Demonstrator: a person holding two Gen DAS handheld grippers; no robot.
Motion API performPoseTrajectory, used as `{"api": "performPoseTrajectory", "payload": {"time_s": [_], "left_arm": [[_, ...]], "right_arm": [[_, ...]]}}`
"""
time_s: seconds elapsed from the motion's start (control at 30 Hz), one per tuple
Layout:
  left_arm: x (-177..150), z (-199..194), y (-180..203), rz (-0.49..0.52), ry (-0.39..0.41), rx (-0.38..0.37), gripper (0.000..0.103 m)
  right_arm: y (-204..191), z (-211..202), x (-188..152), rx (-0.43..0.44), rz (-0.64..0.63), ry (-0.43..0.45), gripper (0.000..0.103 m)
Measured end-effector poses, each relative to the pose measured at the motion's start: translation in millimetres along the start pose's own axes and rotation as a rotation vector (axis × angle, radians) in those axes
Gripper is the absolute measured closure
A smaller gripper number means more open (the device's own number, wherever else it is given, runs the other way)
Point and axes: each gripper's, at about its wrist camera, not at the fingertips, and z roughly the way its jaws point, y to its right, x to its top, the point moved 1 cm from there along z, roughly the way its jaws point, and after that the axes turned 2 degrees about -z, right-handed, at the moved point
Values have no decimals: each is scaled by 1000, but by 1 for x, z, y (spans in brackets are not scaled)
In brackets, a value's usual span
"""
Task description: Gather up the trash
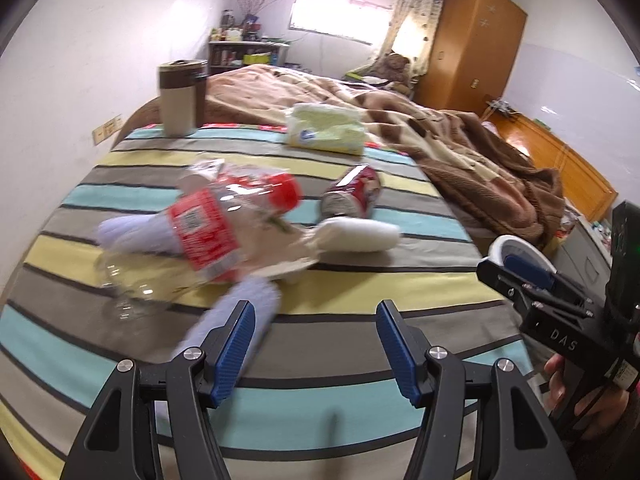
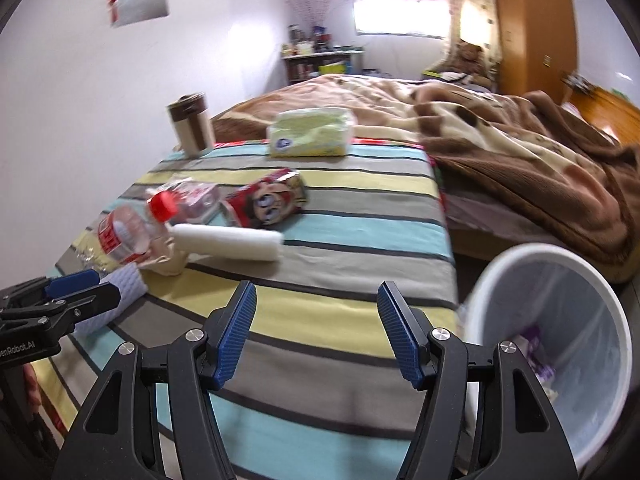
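A crushed clear plastic bottle with a red label and red cap lies on the striped bed; it also shows in the right wrist view. A crushed red can lies beyond it. White socks and a beige scrap lie beside them. My left gripper is open and empty, just short of the bottle. My right gripper is open and empty above the bed's edge. A white bin with a liner stands to its right on the floor.
A brown-and-cream tumbler and a tissue pack sit farther back on the bed. A brown blanket covers the far side. A wooden wardrobe stands at the back right.
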Motion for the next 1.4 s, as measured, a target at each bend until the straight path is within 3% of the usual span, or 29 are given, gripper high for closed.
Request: {"api": "performPoseTrajectory", "payload": {"time_s": [0.23, 0.8, 1.4], "left_arm": [[-4, 5, -32, -39, -27, 60, 40], [-12, 25, -61, -59, -104, 94, 40], [-13, 33, -57, -41, -111, 108, 40]], "right_arm": [[-28, 24, 14, 60, -100, -29, 39], [-61, 62, 33, 130, -286, -48, 39], [-61, 82, 31, 151, -299, -134, 40]]}}
